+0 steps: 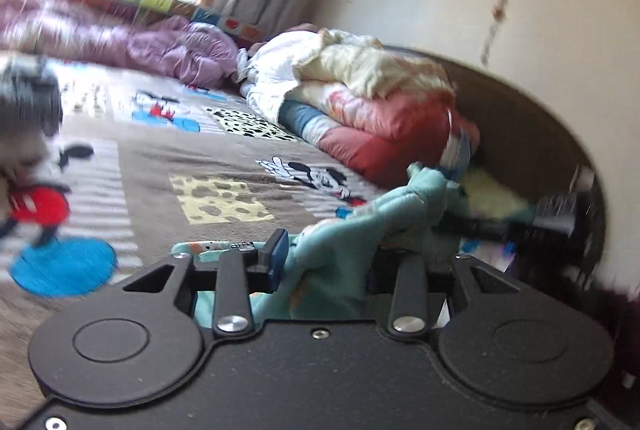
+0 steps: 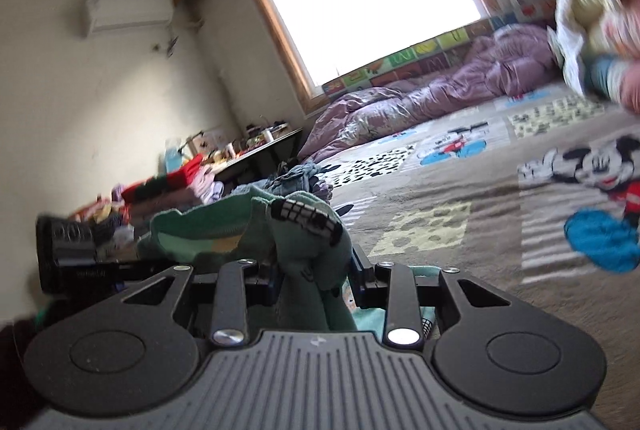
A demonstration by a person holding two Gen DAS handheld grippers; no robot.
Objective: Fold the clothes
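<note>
A mint-green garment is bunched between the blue pads of my left gripper, which is shut on it. It stretches right to the other gripper's dark body. In the right wrist view the same green garment, with a black-and-white grid print, is pinched in my right gripper, shut on it. The left gripper's body shows at the left. Both hold the cloth just above the cartoon-print bed cover.
A stack of folded quilts lies at the headboard. A purple duvet runs under the window. A heap of clothes and a cluttered table stand at the bed's far side.
</note>
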